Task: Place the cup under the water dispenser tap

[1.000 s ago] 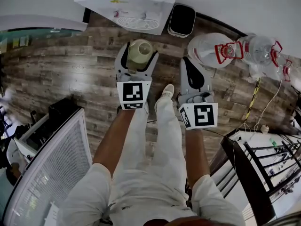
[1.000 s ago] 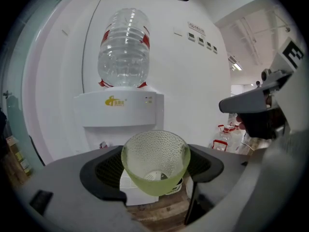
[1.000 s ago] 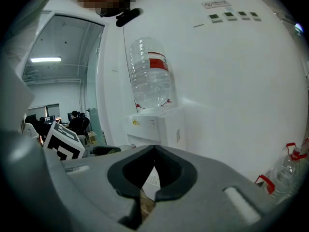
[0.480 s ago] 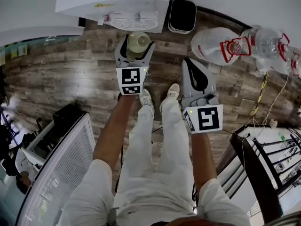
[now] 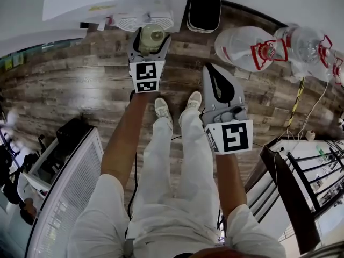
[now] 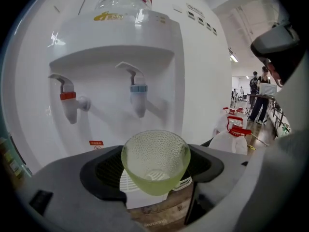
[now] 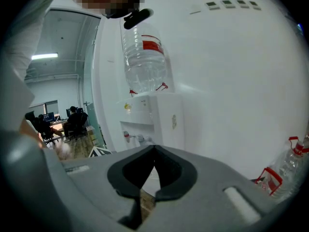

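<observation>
A pale green translucent cup (image 6: 155, 161) sits upright between the jaws of my left gripper (image 6: 154, 168), which is shut on its sides. The white water dispenser (image 6: 120, 42) fills that view, with a red tap (image 6: 67, 103) on the left and a blue tap (image 6: 137, 93) on the right. The cup hangs lower than the blue tap and in front of it, above the white drip grille (image 6: 129, 185). From the head view the cup (image 5: 152, 36) is at the drip tray's (image 5: 131, 21) front edge. My right gripper (image 5: 210, 70) is shut and empty, back on the right.
A black bin (image 5: 205, 11) stands right of the dispenser (image 5: 107, 1). Two large water bottles (image 5: 242, 47) (image 5: 303, 44) lie on the wooden floor at the right. A white slatted unit (image 5: 62, 198) is at lower left, a black rack (image 5: 301, 187) at lower right.
My left gripper has carried the cup forward and down, up to the dispenser's drip tray. The right gripper has sunk a little and stayed shut.
</observation>
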`<move>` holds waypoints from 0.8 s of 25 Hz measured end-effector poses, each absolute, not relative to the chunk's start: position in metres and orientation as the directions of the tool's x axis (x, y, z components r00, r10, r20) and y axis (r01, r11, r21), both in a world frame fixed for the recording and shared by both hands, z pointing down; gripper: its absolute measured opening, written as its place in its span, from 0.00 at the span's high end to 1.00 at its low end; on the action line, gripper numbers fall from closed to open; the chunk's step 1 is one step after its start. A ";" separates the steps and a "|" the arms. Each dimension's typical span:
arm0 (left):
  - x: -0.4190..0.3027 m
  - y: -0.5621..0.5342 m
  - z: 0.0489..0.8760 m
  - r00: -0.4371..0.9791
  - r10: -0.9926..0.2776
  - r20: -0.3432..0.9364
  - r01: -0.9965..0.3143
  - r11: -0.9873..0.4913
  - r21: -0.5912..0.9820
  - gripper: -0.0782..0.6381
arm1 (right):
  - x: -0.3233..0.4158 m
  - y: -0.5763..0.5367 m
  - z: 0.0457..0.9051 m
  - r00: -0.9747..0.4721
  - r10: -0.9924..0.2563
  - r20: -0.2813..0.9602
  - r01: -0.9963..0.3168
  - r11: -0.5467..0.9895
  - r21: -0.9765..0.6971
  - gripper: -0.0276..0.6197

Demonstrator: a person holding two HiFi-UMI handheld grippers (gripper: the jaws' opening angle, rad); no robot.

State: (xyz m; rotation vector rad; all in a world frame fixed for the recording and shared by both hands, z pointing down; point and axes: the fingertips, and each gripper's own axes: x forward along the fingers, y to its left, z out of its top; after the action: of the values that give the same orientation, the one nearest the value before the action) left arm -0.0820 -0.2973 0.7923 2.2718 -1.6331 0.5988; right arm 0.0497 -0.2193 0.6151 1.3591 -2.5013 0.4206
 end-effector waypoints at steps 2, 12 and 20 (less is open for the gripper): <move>-0.085 -0.305 0.800 0.272 -0.832 0.483 -0.948 -0.317 -0.013 0.36 | 0.048 -0.224 0.616 -0.525 -0.771 0.360 -0.847 0.516 -0.129 0.96; -0.082 -0.325 0.833 0.270 -0.818 0.508 -0.954 -0.298 0.027 0.36 | 0.060 -0.225 0.631 -0.516 -0.773 0.369 -0.854 0.499 -0.148 0.96; -0.084 -0.340 0.841 0.262 -0.821 0.507 -0.960 -0.276 0.048 0.36 | 0.062 -0.224 0.636 -0.517 -0.769 0.377 -0.853 0.499 -0.152 0.96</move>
State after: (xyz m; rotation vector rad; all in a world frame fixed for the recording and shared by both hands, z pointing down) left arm -0.0843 -0.3398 0.8409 2.1922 -1.6278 0.5554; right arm 0.0624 -0.2241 0.6364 1.3759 -2.4850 0.4683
